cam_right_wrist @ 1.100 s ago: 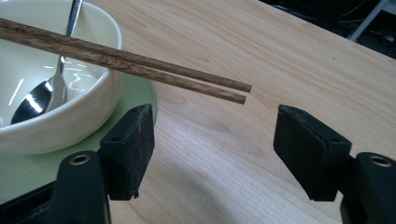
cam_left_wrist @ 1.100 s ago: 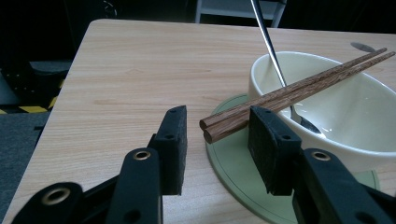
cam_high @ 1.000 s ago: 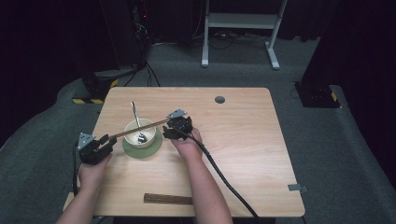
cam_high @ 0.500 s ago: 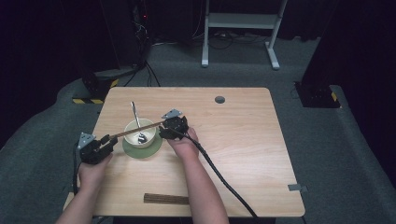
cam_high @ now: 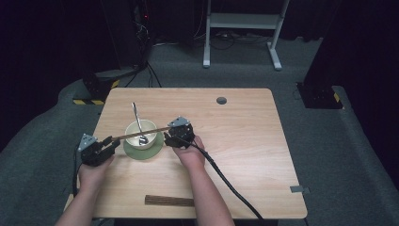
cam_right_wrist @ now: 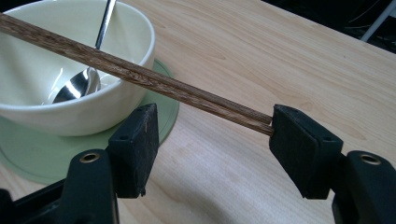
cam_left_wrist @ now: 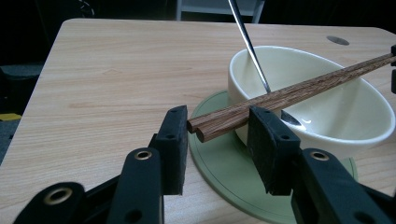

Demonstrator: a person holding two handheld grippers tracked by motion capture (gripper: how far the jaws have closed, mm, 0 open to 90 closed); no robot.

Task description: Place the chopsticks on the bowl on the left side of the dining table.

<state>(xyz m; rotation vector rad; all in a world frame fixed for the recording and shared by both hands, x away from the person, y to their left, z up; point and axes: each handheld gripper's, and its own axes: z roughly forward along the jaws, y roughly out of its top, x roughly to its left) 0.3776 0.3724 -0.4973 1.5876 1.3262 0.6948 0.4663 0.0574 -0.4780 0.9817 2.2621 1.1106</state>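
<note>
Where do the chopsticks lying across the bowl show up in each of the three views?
High view: chopsticks run left to right over the bowl, left of centre.
Left gripper view: chopsticks slant from between the jaws, bottom centre, to the right edge.
Right gripper view: chopsticks slant from the top left corner down to the right jaw.
Shared landmark: the spoon standing in the bowl.

The chopsticks (cam_left_wrist: 280,95) between the jaws looked like dark, rough-grained wood. Just beyond them the bowl (cam_left_wrist: 336,112) looked glossy and smooth, the spoon (cam_right_wrist: 77,86) was shiny metal. The jaw pads were matt black.
</note>
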